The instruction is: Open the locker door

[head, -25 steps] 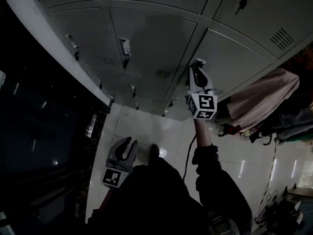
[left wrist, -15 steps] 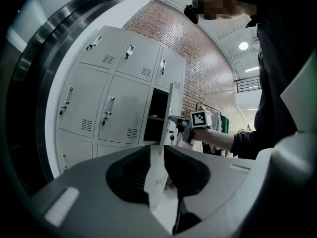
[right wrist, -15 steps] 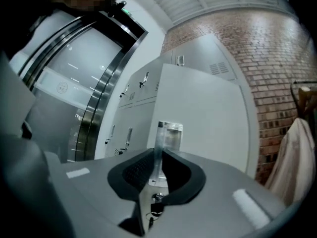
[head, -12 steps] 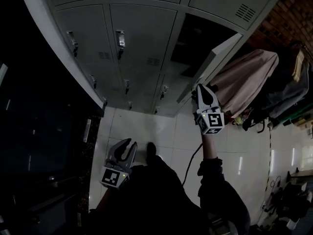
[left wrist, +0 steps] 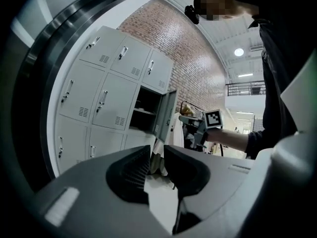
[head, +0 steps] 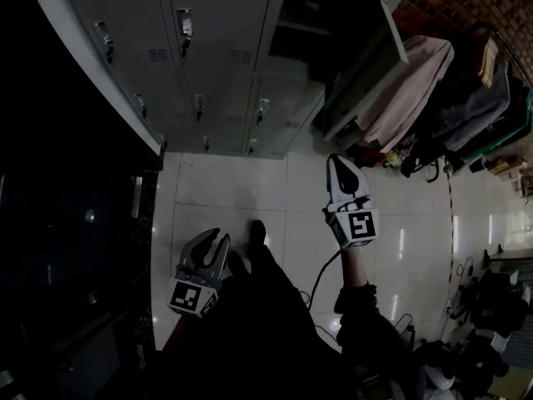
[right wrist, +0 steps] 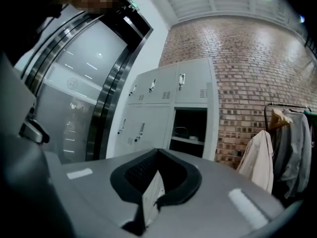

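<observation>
The grey locker bank (head: pixel 208 65) stands before you. Its locker door (head: pixel 364 75), in the right column, is swung wide open. Your right gripper (head: pixel 337 163) is apart from the door, and its jaws are closing on nothing. Your left gripper (head: pixel 214 244) hangs low with jaws apart and empty.

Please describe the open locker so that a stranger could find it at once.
Find the grey locker bank against the brick wall. The open locker is in the column nearest the bricks, second row from the top. Only it shows a dark inside with a shelf; its neighbours' doors are shut.
</observation>
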